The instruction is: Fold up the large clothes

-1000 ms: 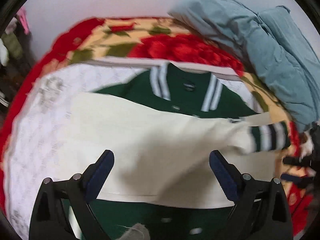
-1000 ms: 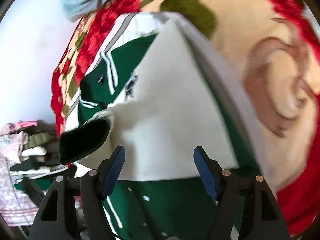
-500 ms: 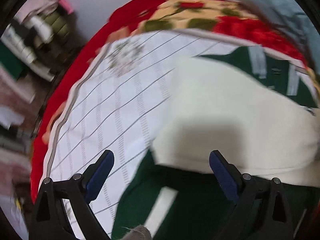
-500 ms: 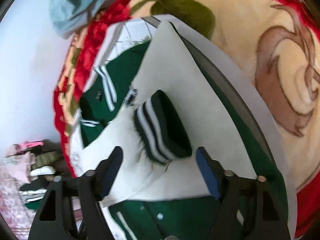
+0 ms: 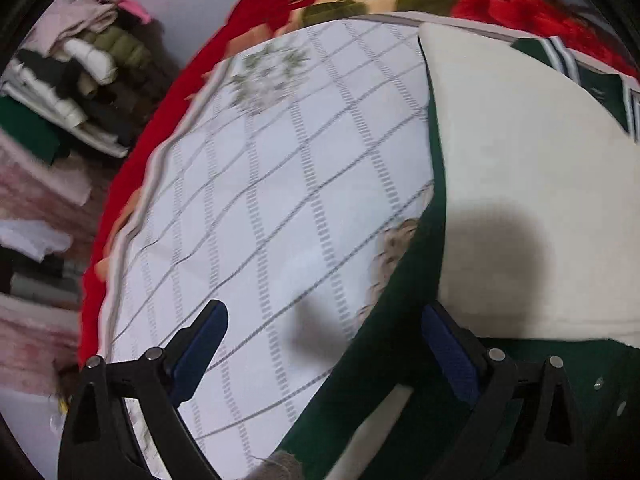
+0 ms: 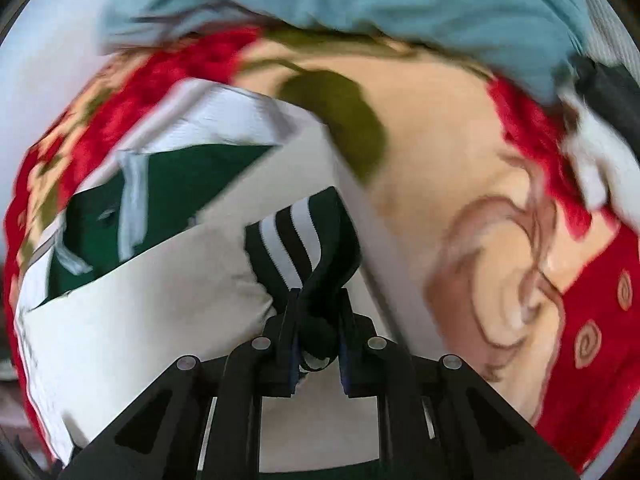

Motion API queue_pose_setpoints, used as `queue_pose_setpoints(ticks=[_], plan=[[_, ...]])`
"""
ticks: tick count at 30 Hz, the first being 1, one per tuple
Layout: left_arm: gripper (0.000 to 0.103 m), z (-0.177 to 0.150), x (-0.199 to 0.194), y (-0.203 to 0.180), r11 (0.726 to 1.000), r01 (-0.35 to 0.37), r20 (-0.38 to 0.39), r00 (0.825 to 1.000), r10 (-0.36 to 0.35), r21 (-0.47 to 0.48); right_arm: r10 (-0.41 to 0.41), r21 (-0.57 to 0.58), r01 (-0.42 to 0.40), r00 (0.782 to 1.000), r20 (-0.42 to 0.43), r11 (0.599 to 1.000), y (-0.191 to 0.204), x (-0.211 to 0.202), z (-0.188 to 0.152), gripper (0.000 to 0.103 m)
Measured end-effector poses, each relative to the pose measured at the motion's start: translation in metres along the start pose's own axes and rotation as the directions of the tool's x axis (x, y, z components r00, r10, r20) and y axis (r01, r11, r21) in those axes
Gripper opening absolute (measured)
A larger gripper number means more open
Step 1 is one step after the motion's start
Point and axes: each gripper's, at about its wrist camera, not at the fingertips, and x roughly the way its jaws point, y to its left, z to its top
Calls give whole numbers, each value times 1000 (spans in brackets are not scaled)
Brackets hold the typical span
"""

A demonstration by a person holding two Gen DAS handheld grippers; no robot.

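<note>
— What does your right gripper (image 6: 316, 332) have?

— My two fingers have just squeezed together on the striped cuff (image 6: 304, 240) of the jacket (image 5: 520, 184). The cuff sticks up and away from my fingertips. The cream sleeve (image 6: 140, 300) runs off to the left of them.

— And your left gripper (image 5: 324, 344)?

— Its fingers are spread wide, pinching nothing. The jacket's green edge lies by my right finger and runs away from me. The checked sheet (image 5: 280, 184) is under my left finger.
</note>
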Motion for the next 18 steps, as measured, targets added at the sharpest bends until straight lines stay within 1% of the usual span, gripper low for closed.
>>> queue_pose_setpoints(ticks=[1,2,3,4,5,6,7,9,10,11,12,13,14,15,17,18], plan=[[100,3,1,-5,1000,-15,9,1000,15,18,8,7,-8,998,-61,1000,-5,10,3,16],[100,6,2,-10,999,-30,19,999,29,37,32,-9,-33,993,-114,999,-7,17,5,18],[100,9,4,-16,996,-61,33,998,60,61,57,-25,-61,989,-138,998,-6,17,7,18],[100,10,6,-19,994,-86,38,996,83,69,82,-40,-89,986,-145,995,-6,12,9,21],[100,13,8,-21,992,-102,43,994,100,69,103,-49,-111,984,-146,993,-8,6,10,27],[100,17,12,-22,991,-121,49,992,118,58,117,-53,-126,983,-143,991,-11,-1,9,29],[100,20,15,-23,988,-145,53,988,143,51,134,-39,-140,982,-134,989,-21,-13,9,33],[100,26,22,-24,982,-188,55,981,186,35,142,-1,-143,983,-119,990,-38,-30,5,36],[100,29,24,-23,979,-201,53,978,200,24,132,22,-130,985,-114,991,-51,-39,1,39],[100,33,29,-21,977,-212,43,976,212,8,98,32,-95,988,-118,995,-62,-44,-4,42],[100,40,35,-15,975,-220,24,975,221,-21,37,25,-33,989,-142,999,-73,-47,-11,43],[100,43,39,-11,972,-233,12,972,233,-42,-8,10,9,985,-174,1000,-80,-44,-18,43],[100,47,43,-7,967,-248,-2,969,248,-60,-33,-1,34,979,-201,999,-85,-41,-24,43],[100,50,49,-2,965,-249,-21,969,248,-77,-53,-17,50,972,-229,999,-89,-38,-35,43],[100,55,56,9,967,-222,-66,974,216,-121,-115,-77,97,956,-271,992,-93,-28,-54,43],[100,56,56,13,970,-207,-74,977,199,-127,-151,-121,121,948,-281,985,-92,-23,-63,43]])
